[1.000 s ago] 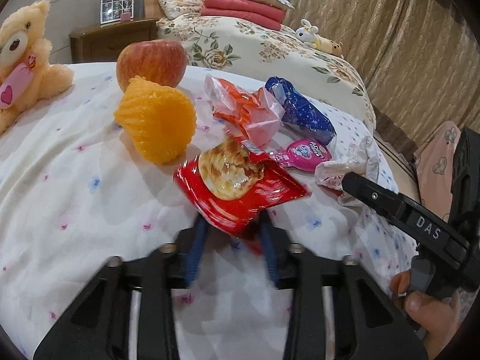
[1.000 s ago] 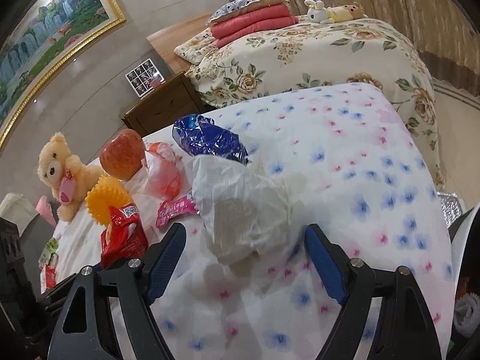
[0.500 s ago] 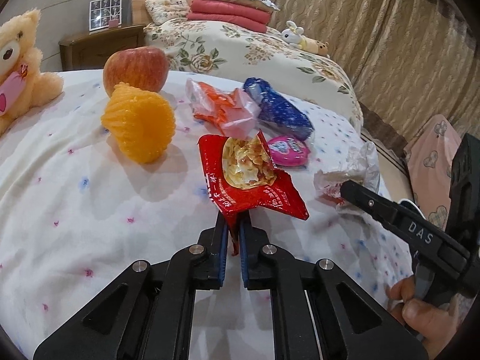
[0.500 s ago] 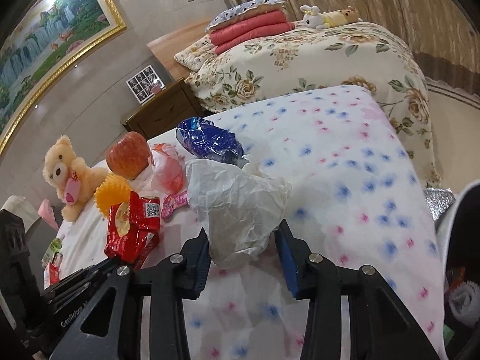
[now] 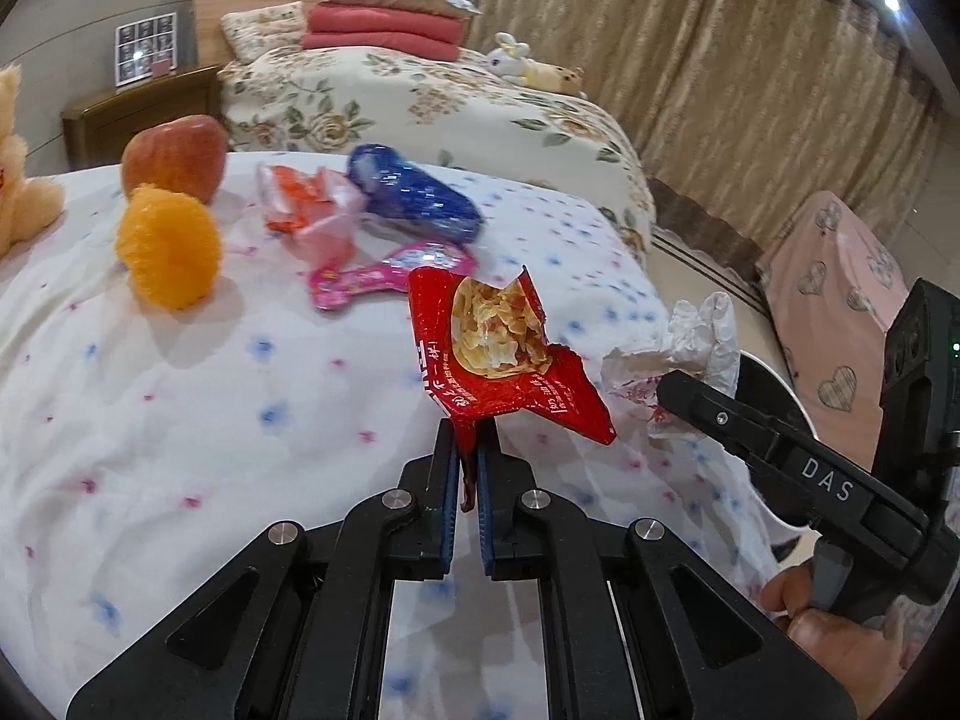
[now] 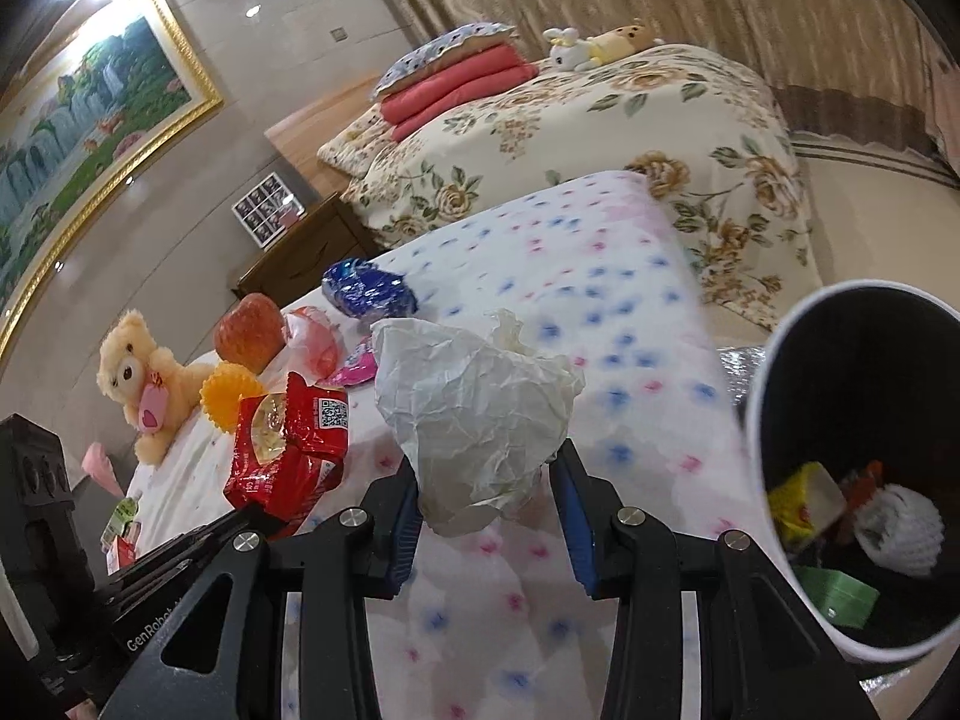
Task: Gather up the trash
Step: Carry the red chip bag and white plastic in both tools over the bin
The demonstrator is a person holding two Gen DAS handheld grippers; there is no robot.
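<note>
My left gripper (image 5: 467, 468) is shut on the bottom edge of a red snack wrapper (image 5: 492, 354) and holds it lifted above the flowered bedspread (image 5: 180, 396). The wrapper also shows in the right wrist view (image 6: 288, 450). My right gripper (image 6: 489, 510) is shut on a crumpled white paper (image 6: 474, 408), also lifted; the paper also shows in the left wrist view (image 5: 690, 342). A black trash bin (image 6: 864, 480) with trash inside stands at the right beside the bed. A blue wrapper (image 5: 414, 198), a pink wrapper (image 5: 384, 276) and an orange-pink wrapper (image 5: 306, 210) lie on the bed.
An apple (image 5: 174, 156), an orange spiky ball (image 5: 168, 246) and a teddy bear (image 6: 144, 384) sit on the bed at the left. A second bed (image 6: 570, 120) with a floral cover stands behind. A wooden nightstand (image 5: 138, 114) stands at the back.
Both grippers closed on their trash and lifted it off the bed. The right gripper swung right, bringing the trash bin into view.
</note>
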